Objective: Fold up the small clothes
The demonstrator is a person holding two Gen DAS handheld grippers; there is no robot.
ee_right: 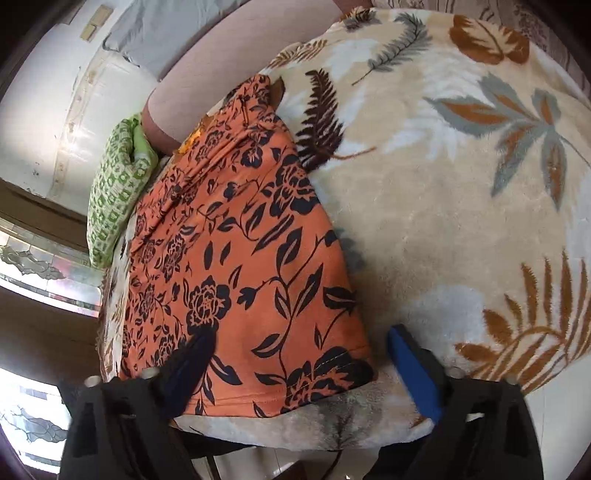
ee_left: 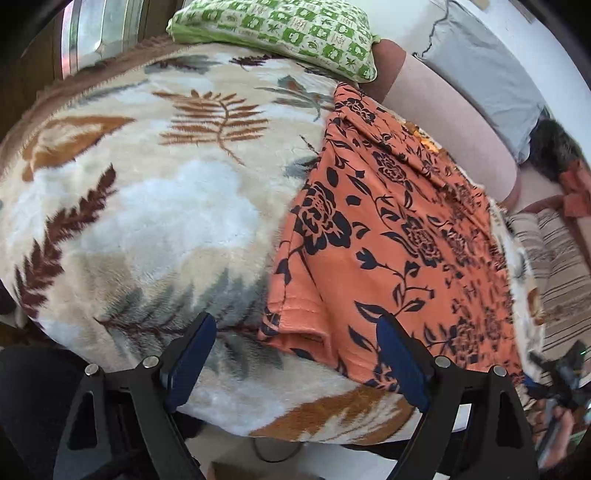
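An orange garment with a black flower print [ee_left: 388, 236] lies spread flat on a fleecy leaf-patterned blanket [ee_left: 155, 192]. My left gripper [ee_left: 295, 350] is open and empty, hovering over the garment's near left corner. In the right wrist view the same garment [ee_right: 236, 258] lies lengthwise away from me on the blanket [ee_right: 461, 184]. My right gripper [ee_right: 299, 354] is open and empty, straddling the garment's near right corner just above the hem. The right gripper also shows blurred at the far right of the left wrist view [ee_left: 561, 373].
A green patterned pillow [ee_left: 280, 33] lies at the blanket's far end, also in the right wrist view [ee_right: 118, 192]. A pink bolster [ee_left: 450, 122] and a grey pillow [ee_left: 480, 66] lie beyond the garment. The blanket's near edge [ee_left: 314, 432] drops off below the grippers.
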